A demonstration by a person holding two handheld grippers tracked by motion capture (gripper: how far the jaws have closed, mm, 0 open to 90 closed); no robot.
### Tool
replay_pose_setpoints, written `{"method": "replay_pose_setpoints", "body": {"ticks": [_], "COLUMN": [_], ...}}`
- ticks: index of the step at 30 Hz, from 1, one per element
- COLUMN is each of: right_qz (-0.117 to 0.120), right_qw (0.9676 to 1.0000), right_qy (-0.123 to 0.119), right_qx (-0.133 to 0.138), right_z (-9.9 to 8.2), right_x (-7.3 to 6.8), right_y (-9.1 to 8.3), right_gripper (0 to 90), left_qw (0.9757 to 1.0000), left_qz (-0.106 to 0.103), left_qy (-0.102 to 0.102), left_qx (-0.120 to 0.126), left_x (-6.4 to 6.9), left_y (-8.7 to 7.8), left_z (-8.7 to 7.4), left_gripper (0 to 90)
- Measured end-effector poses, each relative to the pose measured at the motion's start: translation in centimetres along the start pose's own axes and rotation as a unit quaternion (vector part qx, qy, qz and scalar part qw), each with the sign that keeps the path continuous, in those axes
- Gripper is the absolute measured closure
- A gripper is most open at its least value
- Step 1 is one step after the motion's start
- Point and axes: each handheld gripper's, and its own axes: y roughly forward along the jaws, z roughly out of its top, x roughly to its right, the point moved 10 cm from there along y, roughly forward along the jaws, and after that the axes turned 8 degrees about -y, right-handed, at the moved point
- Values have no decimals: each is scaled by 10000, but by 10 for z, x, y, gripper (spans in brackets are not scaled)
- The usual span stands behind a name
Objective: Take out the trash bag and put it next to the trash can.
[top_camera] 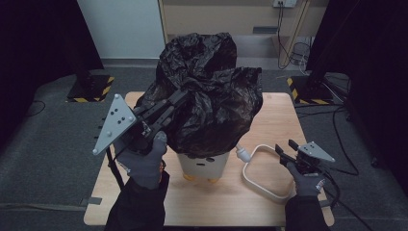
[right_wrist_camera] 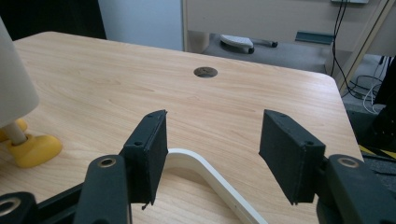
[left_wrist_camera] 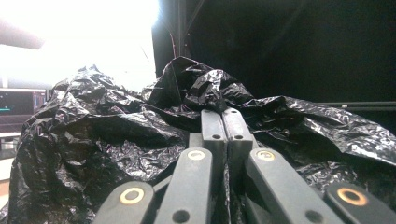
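- While the left gripper (top_camera: 175,98) stays out of the spotlight, its jaws are pinched tight on the black bin bag (top_camera: 209,91), which billows over the white bin (top_camera: 204,166) mid-table.
- That left hand (top_camera: 142,161) reaches up and forward, wrist raised, lifting the film; I'd say pull straight up and slowly so the thin plastic doesn't tear on the rim.
- Over to the right gripper (right_wrist_camera: 212,154): jaws well apart, nothing between the pads, hovering low just above the white ring (top_camera: 267,171) lying on the wooden table (top_camera: 284,120).
- Right hand (top_camera: 305,180) sits low, pointing forward; best to straddle the ring squarely before closing.
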Motion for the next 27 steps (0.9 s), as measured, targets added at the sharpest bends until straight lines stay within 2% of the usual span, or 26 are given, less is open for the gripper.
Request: {"method": "replay_pose_setpoints", "body": {"ticks": [5, 14, 27], "right_qz": [-21, -58, -52], "right_qw": [9999, 9998, 9996], "right_qy": [66, 90, 106], "right_qx": [-129, -195, -256], "right_z": [-7, -12, -15], "right_x": [2, 4, 6], "right_y": [0, 1, 1], "right_gripper": [420, 425, 431], "left_qw": [9999, 9995, 9986], "left_qz": [30, 68, 160], "left_qy": [19, 57, 138], "left_qx": [126, 311, 478], "left_x": [-2, -3, -11], "left_y": [-3, -6, 0], "left_z": [10, 25, 45], "left_gripper": [896, 896, 897]}}
